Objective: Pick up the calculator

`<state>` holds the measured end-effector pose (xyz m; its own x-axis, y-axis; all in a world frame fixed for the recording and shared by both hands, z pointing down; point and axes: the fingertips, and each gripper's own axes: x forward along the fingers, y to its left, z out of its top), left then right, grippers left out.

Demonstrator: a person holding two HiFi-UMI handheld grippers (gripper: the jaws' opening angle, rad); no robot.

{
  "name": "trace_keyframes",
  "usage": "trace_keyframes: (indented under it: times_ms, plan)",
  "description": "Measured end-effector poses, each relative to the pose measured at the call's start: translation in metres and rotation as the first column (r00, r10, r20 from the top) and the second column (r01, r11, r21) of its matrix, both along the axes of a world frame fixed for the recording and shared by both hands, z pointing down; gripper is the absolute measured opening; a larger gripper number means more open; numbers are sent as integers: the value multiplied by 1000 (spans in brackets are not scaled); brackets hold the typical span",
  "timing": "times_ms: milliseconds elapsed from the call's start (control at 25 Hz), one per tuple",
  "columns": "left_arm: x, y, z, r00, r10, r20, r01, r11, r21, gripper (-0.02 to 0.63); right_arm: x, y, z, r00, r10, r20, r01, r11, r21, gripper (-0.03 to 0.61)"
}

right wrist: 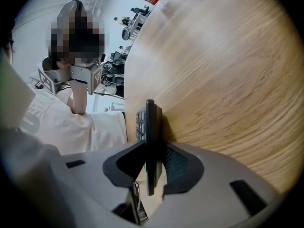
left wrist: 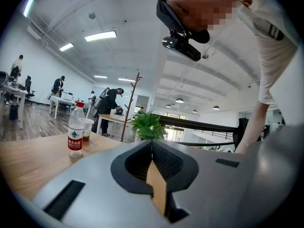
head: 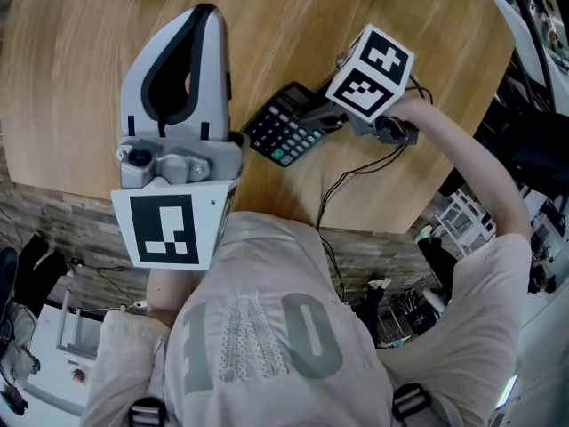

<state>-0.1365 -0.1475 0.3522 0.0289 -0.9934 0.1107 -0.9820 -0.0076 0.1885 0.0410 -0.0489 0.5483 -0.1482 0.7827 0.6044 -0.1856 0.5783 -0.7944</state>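
Right gripper (right wrist: 151,161) has its two jaws pressed onto the calculator (right wrist: 150,127), which stands edge-on between the pads in the right gripper view, its keys facing left toward the person's pale shirt (right wrist: 71,127). From the head view the same gripper (head: 313,119) reaches in from the right under its marker cube and holds the right-hand end of the black calculator (head: 283,128). The calculator lies over the near part of the wooden table (head: 373,7), just beside the left gripper. It looks slightly tilted, though whether it has cleared the tabletop is hard to judge from these angles. A thin black cable (head: 336,185) runs across the wood below the right gripper toward the table edge.

Left gripper (head: 206,14) is level above the table to the left of the calculator, with its jaws brought together on nothing; the left gripper view (left wrist: 152,144) shows their tips meeting. Beyond them a water bottle with a red cap (left wrist: 75,136) stands upright on the table, a clear cup (left wrist: 87,129) just behind it and a green plant (left wrist: 148,125) further right.
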Motion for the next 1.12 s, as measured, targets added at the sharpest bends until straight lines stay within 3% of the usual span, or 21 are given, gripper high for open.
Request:
trace_keyframes:
  times_ms: [200, 360, 520, 640, 760, 920, 1040, 1120]
  plan:
    - [1, 5, -13, 999, -11, 41, 10, 1000, 28, 9, -10, -25, -9, 991, 129, 30, -130, 990, 56, 106]
    - [4, 11, -31, 998, -21, 61, 18, 998, 62, 9, -26, -64, -34, 963, 243, 114, -258, 956, 142, 106]
    - [3, 29, -55, 997, -37, 64, 30, 994, 110, 9, -42, -88, -74, 916, 307, 257, -366, 903, 226, 106]
    - [1, 37, -78, 996, -45, 79, 33, 988, 153, 9, -53, -109, -114, 854, 350, 386, -474, 829, 296, 106]
    - [7, 39, -97, 989, -47, 142, 21, 983, 184, 9, -56, -132, -158, 771, 373, 516, -585, 735, 343, 106]
    - [18, 45, -117, 985, -37, 168, -2, 974, 225, 9, -47, -144, -218, 625, 387, 679, -737, 578, 349, 106]
    - [20, 53, -129, 984, -32, 173, -13, 967, 254, 9, -44, -140, -255, 477, 406, 779, -841, 470, 270, 106]
    - [23, 55, -138, 983, -23, 181, -29, 959, 281, 9, -38, -138, -282, 343, 412, 844, -906, 384, 181, 106]
